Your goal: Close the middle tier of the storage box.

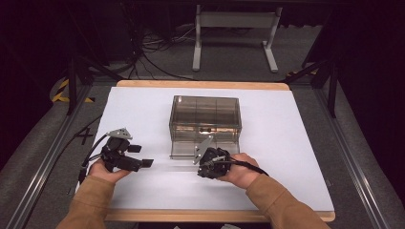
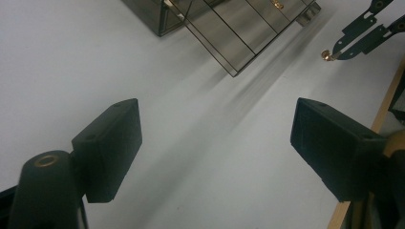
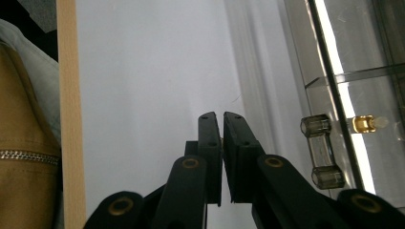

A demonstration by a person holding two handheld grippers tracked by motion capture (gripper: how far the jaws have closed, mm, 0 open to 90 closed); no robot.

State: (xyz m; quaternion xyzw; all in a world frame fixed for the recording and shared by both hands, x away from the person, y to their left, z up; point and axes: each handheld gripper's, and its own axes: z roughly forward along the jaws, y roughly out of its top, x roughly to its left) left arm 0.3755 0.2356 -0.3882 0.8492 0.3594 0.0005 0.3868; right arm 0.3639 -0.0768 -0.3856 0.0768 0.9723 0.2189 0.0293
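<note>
Smoked drawer box (image 1: pixel 205 119) — compartments look bare.

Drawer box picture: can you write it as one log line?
drawer box: drawer slightly out | right gripper: jaws shut, beside handle | left gripper: jaws open, empty

Dim surroundings, bright table, soft blur.

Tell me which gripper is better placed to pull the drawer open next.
Right. The right gripper sits just in front of the box, jaws shut, beside the drawer handle. The left gripper waits open, well off to the side.
</note>
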